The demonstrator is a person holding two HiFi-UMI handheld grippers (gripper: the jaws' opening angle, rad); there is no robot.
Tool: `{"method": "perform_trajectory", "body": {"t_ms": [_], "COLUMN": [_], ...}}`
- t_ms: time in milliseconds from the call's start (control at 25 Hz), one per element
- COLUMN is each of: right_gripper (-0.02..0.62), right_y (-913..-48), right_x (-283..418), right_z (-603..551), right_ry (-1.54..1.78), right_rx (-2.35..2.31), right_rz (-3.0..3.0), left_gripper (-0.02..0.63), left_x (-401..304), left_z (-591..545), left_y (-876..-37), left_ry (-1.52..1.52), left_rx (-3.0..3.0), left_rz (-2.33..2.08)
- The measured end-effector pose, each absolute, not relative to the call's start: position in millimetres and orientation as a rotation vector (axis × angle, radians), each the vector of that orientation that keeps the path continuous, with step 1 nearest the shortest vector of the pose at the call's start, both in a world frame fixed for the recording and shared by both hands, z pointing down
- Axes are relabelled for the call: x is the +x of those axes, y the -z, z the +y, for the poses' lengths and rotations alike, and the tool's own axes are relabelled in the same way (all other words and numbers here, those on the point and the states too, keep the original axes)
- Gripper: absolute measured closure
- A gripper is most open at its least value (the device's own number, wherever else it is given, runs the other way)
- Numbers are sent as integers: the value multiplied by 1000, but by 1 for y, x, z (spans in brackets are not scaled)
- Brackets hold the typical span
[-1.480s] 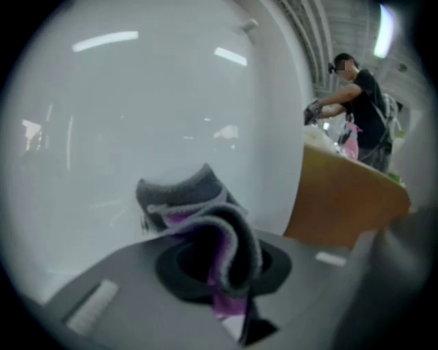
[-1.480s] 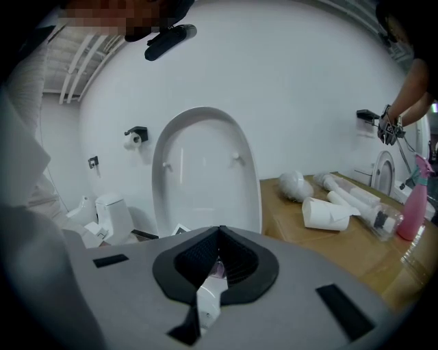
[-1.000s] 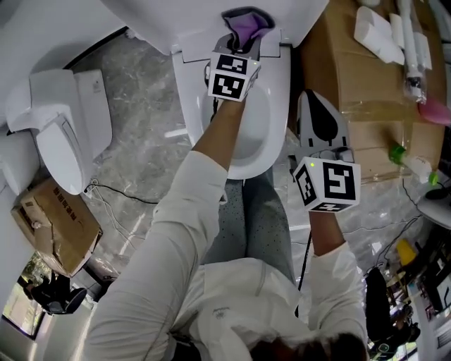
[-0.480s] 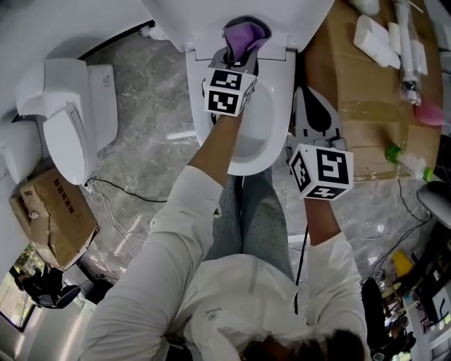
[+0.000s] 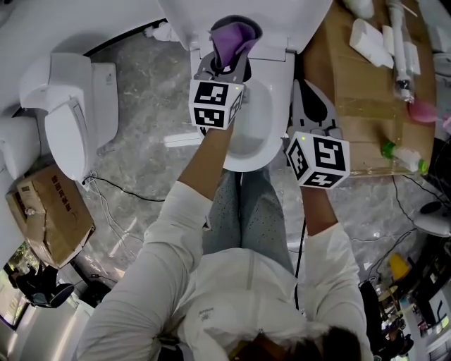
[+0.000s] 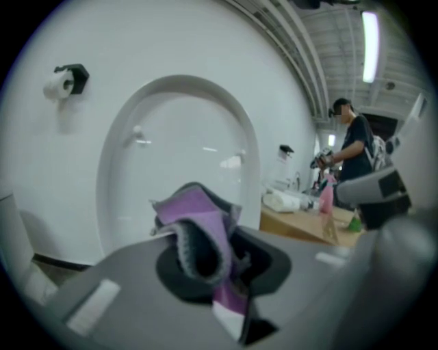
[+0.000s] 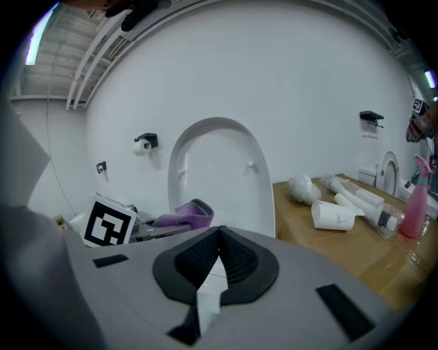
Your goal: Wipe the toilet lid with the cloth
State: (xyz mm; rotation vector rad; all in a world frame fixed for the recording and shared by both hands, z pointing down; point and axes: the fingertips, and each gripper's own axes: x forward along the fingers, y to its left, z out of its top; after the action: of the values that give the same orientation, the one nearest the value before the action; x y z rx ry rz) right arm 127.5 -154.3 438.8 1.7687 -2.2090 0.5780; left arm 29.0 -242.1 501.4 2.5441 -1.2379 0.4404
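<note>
The white toilet lid [image 5: 243,13] stands raised behind the bowl [image 5: 262,134]. My left gripper [image 5: 227,58] is shut on a bunched purple cloth [image 5: 233,35], which it holds against the lower part of the lid. The left gripper view shows the cloth [image 6: 197,217] folded over between the jaws, with the upright lid [image 6: 171,157] just behind it. To the right of the bowl my right gripper [image 5: 310,90] hangs shut with nothing in it. In its own view the pads [image 7: 236,260] meet, and the lid [image 7: 219,174] and cloth [image 7: 183,214] lie ahead.
A second toilet [image 5: 65,120] and a cardboard box [image 5: 46,215] stand on the floor at the left. At the right a cardboard-topped table [image 5: 363,92] carries white parts [image 7: 332,213] and a pink bottle [image 7: 415,204]. Cables cross the floor. A person [image 6: 352,143] stands far off.
My left gripper has risen with the cloth along the raised lid. The right gripper has lifted a little beside the bowl and stays shut.
</note>
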Motion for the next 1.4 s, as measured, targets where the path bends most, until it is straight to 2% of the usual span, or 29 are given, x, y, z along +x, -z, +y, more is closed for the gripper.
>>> {"method": "perform_trajectory", "body": {"t_ms": [960,1400], "right_gripper": [582,577], "right_y": [-291,-250], "right_x": [106,108], "right_z": [-168,-205], "right_ry": [-403,-285], "right_rx": [1681,1507], "right_rz": [-2430,-2482], "left_gripper": [557,557], "left_x": [19,31], "left_z": [-197,-208], "left_y": [-281,-237], "left_ry": [-192,-189], "left_rx": [2766,2824], "left_rz": [-1344,-1323]}}
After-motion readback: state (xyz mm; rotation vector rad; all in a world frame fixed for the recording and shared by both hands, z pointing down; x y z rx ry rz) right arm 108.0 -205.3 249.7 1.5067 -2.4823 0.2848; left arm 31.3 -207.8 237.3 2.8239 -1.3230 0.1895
